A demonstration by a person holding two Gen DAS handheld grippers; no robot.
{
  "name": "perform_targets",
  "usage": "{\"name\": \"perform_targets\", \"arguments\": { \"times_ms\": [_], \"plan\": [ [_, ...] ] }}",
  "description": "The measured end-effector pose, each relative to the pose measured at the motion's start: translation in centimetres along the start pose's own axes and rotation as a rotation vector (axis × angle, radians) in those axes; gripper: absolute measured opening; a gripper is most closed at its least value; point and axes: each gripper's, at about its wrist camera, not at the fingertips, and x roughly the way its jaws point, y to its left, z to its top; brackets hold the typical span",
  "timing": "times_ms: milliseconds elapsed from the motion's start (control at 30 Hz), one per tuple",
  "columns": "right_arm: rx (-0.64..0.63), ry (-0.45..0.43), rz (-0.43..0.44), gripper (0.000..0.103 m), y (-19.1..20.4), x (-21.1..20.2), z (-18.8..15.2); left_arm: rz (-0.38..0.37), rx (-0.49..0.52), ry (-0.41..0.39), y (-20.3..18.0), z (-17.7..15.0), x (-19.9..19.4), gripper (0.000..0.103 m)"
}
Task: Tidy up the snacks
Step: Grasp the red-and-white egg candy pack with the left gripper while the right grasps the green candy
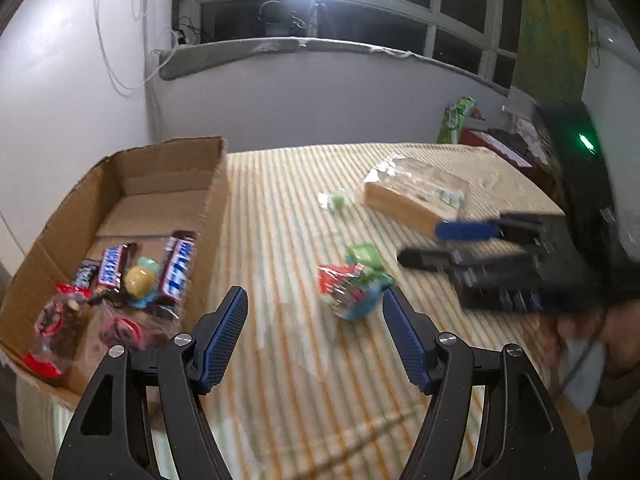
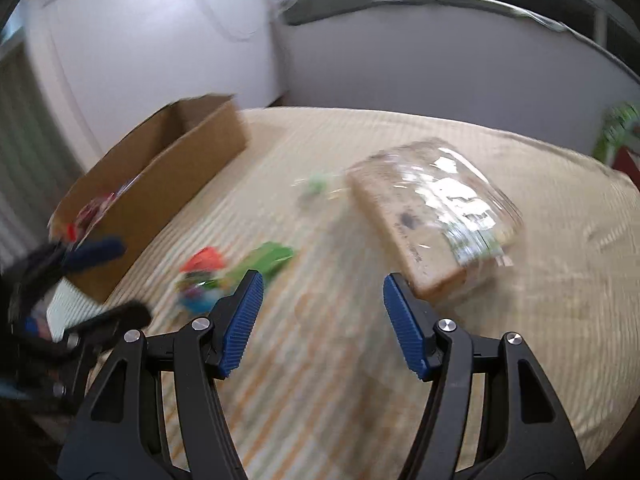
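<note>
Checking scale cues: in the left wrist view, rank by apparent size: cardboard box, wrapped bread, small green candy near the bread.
1. cardboard box
2. wrapped bread
3. small green candy
The box sits nearer the camera, so its lead is exaggerated.

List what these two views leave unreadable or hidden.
- Small colourful packets: right wrist view, motion blur smears the print.
- Cardboard box contents: right wrist view, near wall hides most.
- Right gripper body: left wrist view, blurred.
- Green candy: left wrist view, too small.
</note>
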Motion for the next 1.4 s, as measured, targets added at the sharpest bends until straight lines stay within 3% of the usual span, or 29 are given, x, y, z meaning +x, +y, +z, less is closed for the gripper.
{"name": "perform_targets", "arguments": {
  "times_ms": [267,400,533,700,800,933,967,1033,1067,1100,1400],
  "plan": [
    [-0.047,0.000,0.054,0.065,0.8,-0.5,-1.0,0.076,0.001,-0.012,-2.0,-0.1,1.1,0.071],
    [-0.016,-0.001,0.076,0.065,-0.6,-0.4,-1.2,0.028,0.032,-0.032,-4.0,-0.2,0.7,0.071],
    [-0.029,0.004,0.108,0.065,-0.3,-0.1,-0.9,0.066,0.078,-0.016,-4.5,0.0,2.1,0.071],
    [-0.055,0.018,0.138,0.065,0.4,0.3,0.1,0.039,-0.031,0.036,-1.8,0.6,4.3,0.071],
    [-0.057,0.034,0.168,0.065,0.9,0.8,0.8,0.014,-0.071,0.059,-1.2,0.8,4.7,0.059],
    [-0.099,0.087,0.184,0.065,2.3,2.1,1.3,0.012,-0.061,0.079,-1.2,0.8,5.2,0.051],
    [-0.102,0.100,0.184,0.065,2.6,2.5,1.4,0.012,-0.062,0.088,-1.2,0.8,5.4,0.042],
    [-0.113,0.122,0.183,0.055,3.0,3.3,1.6,0.017,-0.078,0.097,-0.8,0.7,5.6,0.034],
    [-0.115,0.131,0.179,0.043,3.1,3.6,1.8,0.009,-0.089,0.090,-0.6,0.7,5.4,0.031],
    [-0.115,0.136,0.177,0.038,3.2,3.8,1.8,0.007,-0.091,0.088,-0.5,0.7,5.2,0.030],
    [-0.151,0.177,0.152,0.038,5.1,5.4,1.9,-0.022,-0.089,0.087,-0.5,-0.2,3.8,0.029]
  ]
}}
